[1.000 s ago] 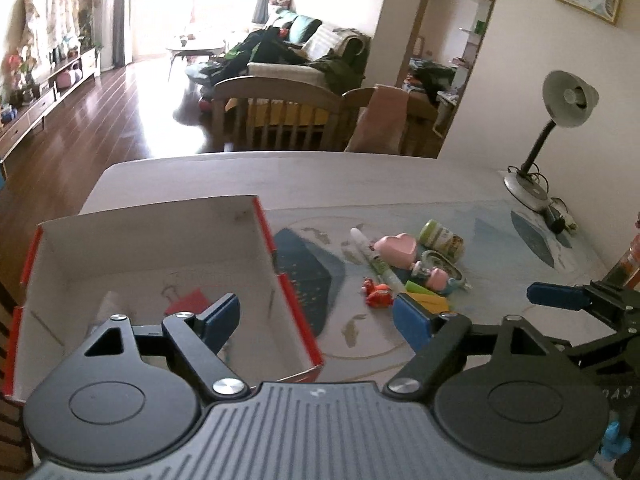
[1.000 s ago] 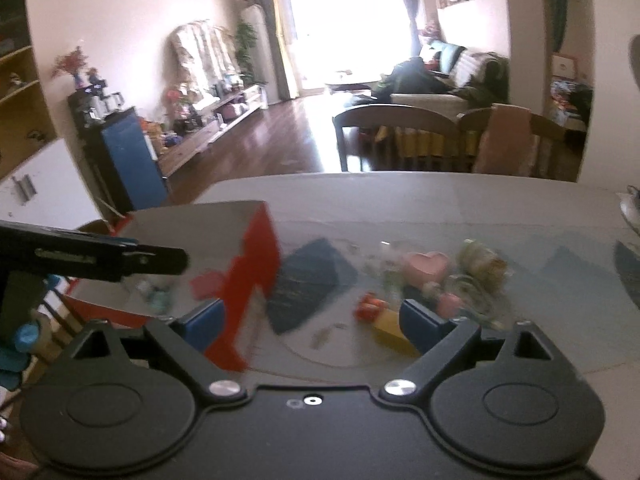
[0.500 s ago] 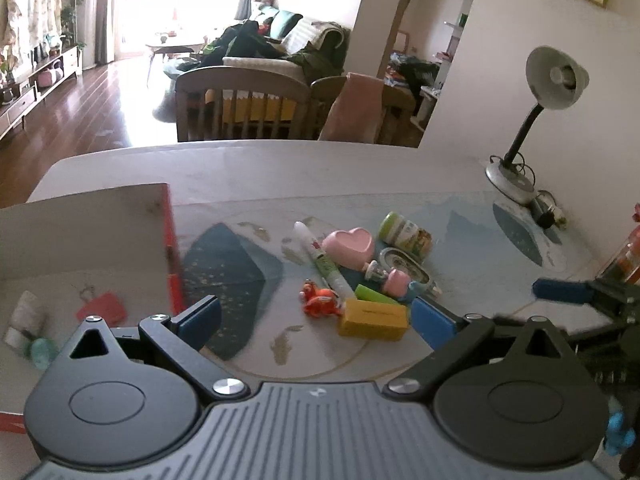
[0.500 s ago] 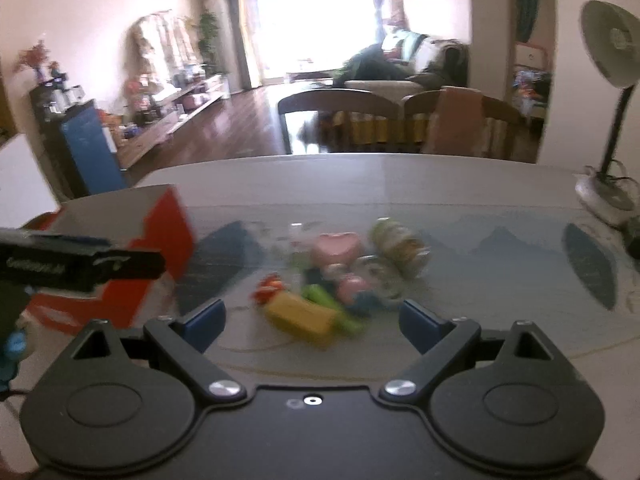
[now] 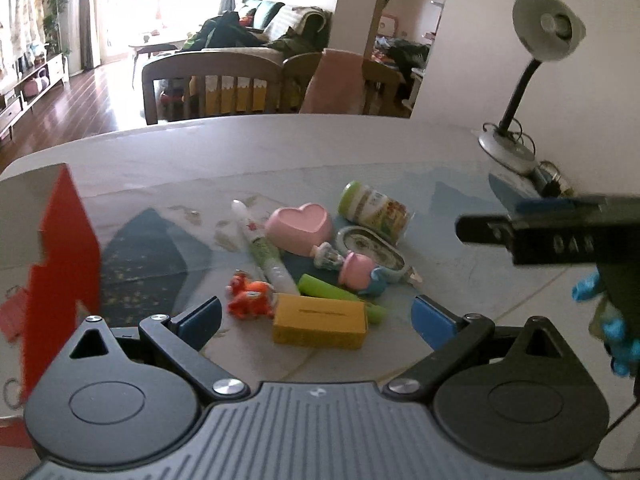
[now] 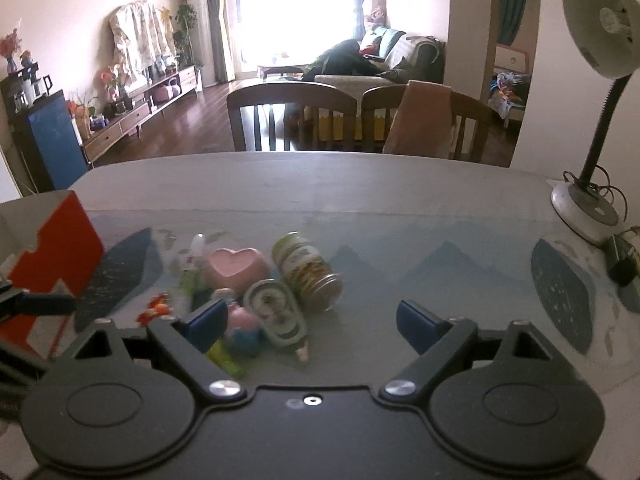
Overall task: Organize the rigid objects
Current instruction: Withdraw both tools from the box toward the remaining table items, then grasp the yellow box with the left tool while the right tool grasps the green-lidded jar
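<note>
A pile of small objects lies mid-table: a yellow box (image 5: 320, 324), an orange toy (image 5: 248, 296), a white pen (image 5: 260, 248), a pink heart dish (image 5: 298, 226), a lying jar (image 5: 374, 208), a correction tape (image 5: 370, 248), a pink pig toy (image 5: 358, 272) and a green piece (image 5: 328, 290). My left gripper (image 5: 316, 318) is open, just short of the yellow box. My right gripper (image 6: 312, 318) is open with its jaws closing slightly; the pig toy (image 6: 244, 328) and correction tape (image 6: 276, 308) lie between its fingers, untouched. The red-and-white cardboard box (image 5: 60, 260) stands at the left.
A desk lamp (image 6: 592, 120) with its cord and a black plug (image 6: 620, 260) stands at the table's right rim. Wooden chairs (image 6: 292, 116) line the far edge. A red clip (image 5: 12, 312) lies inside the cardboard box. The right gripper's arm (image 5: 540, 232) reaches in beside my left one.
Both grippers have swung right and lower, from over the cardboard box to the pile of objects. The left jaws have spread wider. The box now sits at the left edge of both views.
</note>
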`<state>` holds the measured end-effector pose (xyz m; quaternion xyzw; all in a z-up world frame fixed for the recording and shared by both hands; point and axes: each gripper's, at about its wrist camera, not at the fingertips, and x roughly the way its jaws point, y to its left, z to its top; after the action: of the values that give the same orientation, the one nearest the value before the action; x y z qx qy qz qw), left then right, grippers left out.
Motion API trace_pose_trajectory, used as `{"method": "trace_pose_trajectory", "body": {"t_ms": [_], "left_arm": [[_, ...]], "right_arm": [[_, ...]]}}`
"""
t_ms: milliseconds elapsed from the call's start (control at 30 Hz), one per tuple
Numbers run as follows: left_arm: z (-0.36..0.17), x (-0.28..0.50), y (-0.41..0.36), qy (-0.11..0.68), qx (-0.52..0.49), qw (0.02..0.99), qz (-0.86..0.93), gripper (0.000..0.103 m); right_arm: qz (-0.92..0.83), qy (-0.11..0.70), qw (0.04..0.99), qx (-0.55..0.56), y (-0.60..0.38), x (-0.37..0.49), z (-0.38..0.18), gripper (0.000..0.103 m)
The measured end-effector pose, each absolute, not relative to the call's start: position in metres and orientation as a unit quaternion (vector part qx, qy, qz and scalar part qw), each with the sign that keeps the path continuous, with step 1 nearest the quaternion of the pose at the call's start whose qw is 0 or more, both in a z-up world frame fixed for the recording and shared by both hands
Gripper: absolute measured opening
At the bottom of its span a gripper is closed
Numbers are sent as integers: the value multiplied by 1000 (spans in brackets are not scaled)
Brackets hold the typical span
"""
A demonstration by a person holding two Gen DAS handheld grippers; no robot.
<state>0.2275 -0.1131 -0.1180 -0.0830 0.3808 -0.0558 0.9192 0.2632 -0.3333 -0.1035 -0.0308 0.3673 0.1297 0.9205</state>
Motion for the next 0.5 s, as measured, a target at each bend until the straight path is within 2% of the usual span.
{"method": "trace_pose_trajectory", "body": {"t_ms": [200, 500], "left_arm": [[-143, 247, -130, 397, -72, 914, -43, 102], [-167, 261, -143, 410, -60, 909, -38, 101]], "right_arm": [[144, 379, 913, -47, -338, 293, -119, 89], [165, 392, 903, -56, -336, 333, -139, 80]]}}
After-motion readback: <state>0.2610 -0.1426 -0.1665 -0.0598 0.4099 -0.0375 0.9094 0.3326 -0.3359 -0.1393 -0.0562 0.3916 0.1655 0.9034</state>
